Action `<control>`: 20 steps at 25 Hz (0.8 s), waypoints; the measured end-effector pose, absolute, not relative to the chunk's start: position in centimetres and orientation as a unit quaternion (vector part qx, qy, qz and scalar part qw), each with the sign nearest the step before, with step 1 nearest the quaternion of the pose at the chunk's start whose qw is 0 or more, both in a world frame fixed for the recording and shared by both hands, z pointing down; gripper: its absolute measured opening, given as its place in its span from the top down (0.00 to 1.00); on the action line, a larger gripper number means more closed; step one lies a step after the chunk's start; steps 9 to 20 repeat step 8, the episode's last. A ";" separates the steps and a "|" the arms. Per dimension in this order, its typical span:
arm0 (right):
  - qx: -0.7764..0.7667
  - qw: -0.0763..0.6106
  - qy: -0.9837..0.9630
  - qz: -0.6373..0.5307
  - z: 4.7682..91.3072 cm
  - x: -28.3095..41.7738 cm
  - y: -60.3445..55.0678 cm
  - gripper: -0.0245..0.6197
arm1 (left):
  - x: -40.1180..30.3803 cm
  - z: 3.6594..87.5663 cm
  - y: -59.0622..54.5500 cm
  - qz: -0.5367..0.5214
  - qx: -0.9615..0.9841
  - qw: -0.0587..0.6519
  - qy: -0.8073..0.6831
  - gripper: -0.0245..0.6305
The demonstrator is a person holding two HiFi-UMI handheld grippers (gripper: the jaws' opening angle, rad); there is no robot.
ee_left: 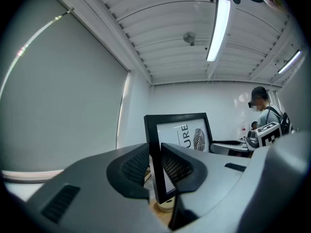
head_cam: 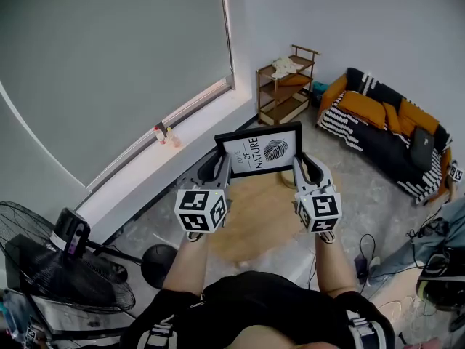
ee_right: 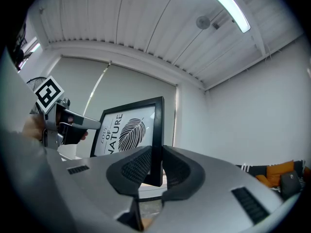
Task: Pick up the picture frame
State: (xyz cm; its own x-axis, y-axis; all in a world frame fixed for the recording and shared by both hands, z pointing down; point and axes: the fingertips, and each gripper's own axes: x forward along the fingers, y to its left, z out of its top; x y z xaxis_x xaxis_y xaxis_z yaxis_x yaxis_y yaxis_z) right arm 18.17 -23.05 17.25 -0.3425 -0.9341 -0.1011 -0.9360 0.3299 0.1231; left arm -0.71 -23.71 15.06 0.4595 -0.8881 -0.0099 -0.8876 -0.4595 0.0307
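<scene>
1. The frame (head_cam: pixel 260 151) is held upright over the round wooden table (head_cam: pixel 251 220). The left gripper (head_cam: pixel 216 169) is clamped on its left edge and the right gripper (head_cam: pixel 301 167) on its right edge.
2. Both grips bite only a thin edge, so uneven hand motion could twist the frame loose and drop it.
3. The frame is a flat rectangle with a smooth black border and a white print; the pads (ee_left: pixel 135 165) are textured.

The picture frame (head_cam: pixel 260 151), clamped at its side edges by the left gripper (head_cam: pixel 220 163) and right gripper (head_cam: pixel 299 163), closes the gap between them. The round desk (head_cam: pixel 251 224) lies below. The window ledge (head_cam: pixel 138 173) with bottles (head_cam: pixel 164 134) bounds the left side. The shelf (head_cam: pixel 285 86) and sofa (head_cam: pixel 381 126) stand well apart. The fan (head_cam: pixel 51 267) occupies the lower left.
</scene>
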 end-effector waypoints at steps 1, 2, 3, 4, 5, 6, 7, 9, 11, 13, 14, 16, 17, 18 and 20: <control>-0.574 0.005 0.815 0.079 17.4 18.3 -23.0 0.83 | -0.6 15.2 -23.7 -0.011 0.854 0.011 -0.519 0.83; -0.574 0.005 0.815 0.078 17.6 18.5 -23.0 0.83 | -0.4 15.3 -23.7 -0.010 0.855 0.011 -0.519 0.83; -0.574 0.004 0.815 0.076 17.7 18.7 -22.9 0.83 | -0.2 15.4 -23.7 -0.009 0.855 0.011 -0.518 0.83; -0.575 0.004 0.815 0.075 17.9 19.0 -22.8 0.83 | 0.1 15.5 -23.6 -0.008 0.856 0.011 -0.518 0.83; -0.575 0.004 0.815 0.074 18.1 19.3 -22.7 0.83 | 0.4 15.6 -23.4 -0.007 0.856 0.011 -0.517 0.83; -0.575 0.004 0.815 0.073 18.2 19.6 -22.6 0.83 | 0.7 15.6 -23.3 -0.006 0.856 0.010 -0.517 0.83; -0.575 0.003 0.815 0.072 18.3 19.9 -22.5 0.83 | 1.0 15.7 -23.2 -0.005 0.856 0.010 -0.516 0.83; -0.575 0.003 0.815 0.070 18.4 20.2 -22.5 0.83 | 1.3 15.7 -23.1 -0.004 0.857 0.009 -0.516 0.83; -0.575 0.003 0.815 0.070 18.4 20.2 -22.5 0.83 | 1.3 15.7 -23.1 -0.004 0.857 0.009 -0.516 0.83; -0.575 0.003 0.815 0.070 18.4 20.2 -22.5 0.83 | 1.3 15.7 -23.1 -0.004 0.857 0.009 -0.516 0.83; -0.575 0.003 0.815 0.070 18.4 20.2 -22.5 0.83 | 1.3 15.7 -23.1 -0.004 0.857 0.009 -0.516 0.83; -0.575 0.003 0.815 0.070 18.4 20.2 -22.5 0.83 | 1.3 15.7 -23.1 -0.004 0.857 0.009 -0.516 0.83; -0.575 0.003 0.815 0.070 18.4 20.2 -22.5 0.83 | 1.3 15.7 -23.1 -0.004 0.857 0.009 -0.516 0.83; -0.575 0.003 0.815 0.070 18.4 20.2 -22.5 0.83 | 1.3 15.7 -23.1 -0.004 0.857 0.009 -0.516 0.83; -0.575 0.003 0.815 0.070 18.4 20.2 -22.5 0.83 | 1.3 15.7 -23.1 -0.004 0.857 0.009 -0.516 0.83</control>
